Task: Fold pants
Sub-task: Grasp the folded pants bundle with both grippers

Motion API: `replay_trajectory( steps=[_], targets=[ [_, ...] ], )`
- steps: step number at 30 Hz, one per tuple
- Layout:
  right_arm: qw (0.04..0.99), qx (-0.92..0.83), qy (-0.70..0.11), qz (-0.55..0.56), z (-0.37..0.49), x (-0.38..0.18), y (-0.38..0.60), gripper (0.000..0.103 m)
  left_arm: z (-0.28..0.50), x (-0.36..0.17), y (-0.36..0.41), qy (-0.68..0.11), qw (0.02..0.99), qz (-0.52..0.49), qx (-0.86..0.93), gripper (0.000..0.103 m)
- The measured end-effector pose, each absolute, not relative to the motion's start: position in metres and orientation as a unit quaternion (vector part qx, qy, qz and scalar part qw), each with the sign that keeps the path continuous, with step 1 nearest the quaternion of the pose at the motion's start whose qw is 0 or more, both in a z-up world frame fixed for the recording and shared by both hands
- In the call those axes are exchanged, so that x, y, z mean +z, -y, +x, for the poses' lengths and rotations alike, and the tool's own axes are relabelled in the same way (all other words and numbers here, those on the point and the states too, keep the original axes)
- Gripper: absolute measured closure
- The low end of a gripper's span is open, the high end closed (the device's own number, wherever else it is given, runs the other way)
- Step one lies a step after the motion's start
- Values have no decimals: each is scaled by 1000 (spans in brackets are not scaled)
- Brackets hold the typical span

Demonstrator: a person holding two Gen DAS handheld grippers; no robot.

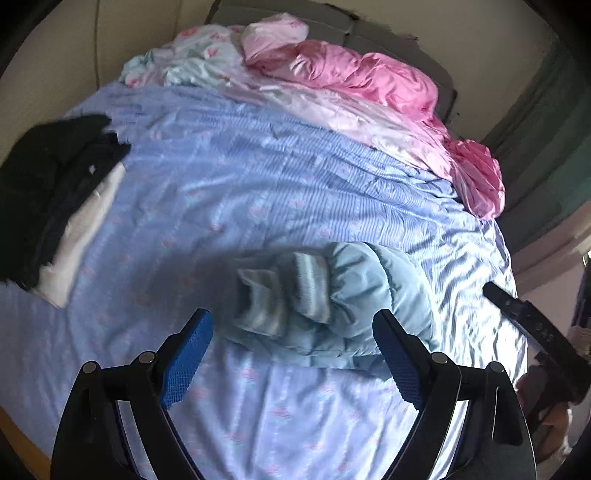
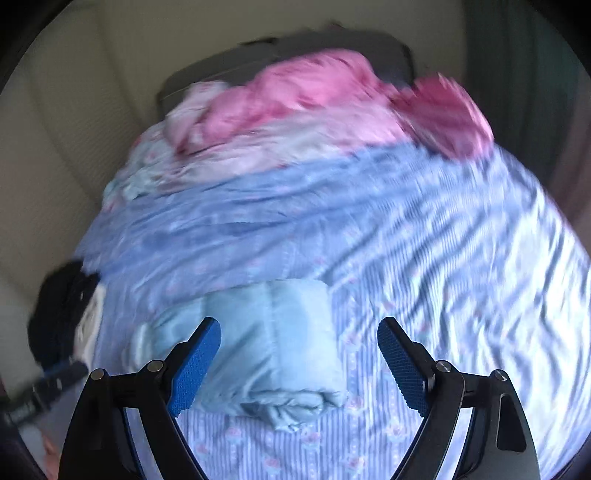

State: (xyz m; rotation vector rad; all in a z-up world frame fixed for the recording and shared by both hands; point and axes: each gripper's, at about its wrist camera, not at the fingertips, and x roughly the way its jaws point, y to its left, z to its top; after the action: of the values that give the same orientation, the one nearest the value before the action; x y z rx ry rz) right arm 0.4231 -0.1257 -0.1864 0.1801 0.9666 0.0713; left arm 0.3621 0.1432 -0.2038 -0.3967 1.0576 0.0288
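The light blue padded pants [image 1: 347, 302] lie folded into a compact bundle on the blue patterned bedspread [image 1: 229, 192], with striped cuffs showing at the left end. My left gripper [image 1: 291, 325] is open and empty, just above the bundle's near edge. In the right wrist view the pants [image 2: 273, 343] lie under and between the fingers of my right gripper [image 2: 299, 332], which is open and empty. The right gripper also shows at the right edge of the left wrist view [image 1: 535, 332].
A stack of black and white folded clothes [image 1: 55, 199] lies on the bed's left side. A crumpled pink quilt [image 1: 369, 85] and pale floral bedding [image 1: 192, 55] fill the far end. A grey headboard [image 1: 369, 33] and green curtain [image 1: 546, 147] stand behind.
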Motion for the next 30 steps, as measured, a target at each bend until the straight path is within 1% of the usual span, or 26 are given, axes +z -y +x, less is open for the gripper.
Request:
replay_trajectory(
  steps=[2,7,12,19,24,30],
  targets=[
    [867,31,-484,118,435,-207,140,15,369,-214,-138,-509,834,-211,26,15],
    [832,37,-532,152,456,-251,149,15,383,-237,-133,-525,809,-258,54,15],
    [810,45,-558,176,461,-280,155,15,389,-255,-140,-530,792,-291,89,15],
    [770,72,-598,212,459,-313,152,15,383,-280,-156,-547,770,-311,111,15],
    [753,93,-613,220,457,-328,134,15,372,-310,-175,-552,736,-374,116,5],
    [754,102,-619,193,458,-333,114,16,367,-341,-191,-544,710,-435,99,1]
  ],
)
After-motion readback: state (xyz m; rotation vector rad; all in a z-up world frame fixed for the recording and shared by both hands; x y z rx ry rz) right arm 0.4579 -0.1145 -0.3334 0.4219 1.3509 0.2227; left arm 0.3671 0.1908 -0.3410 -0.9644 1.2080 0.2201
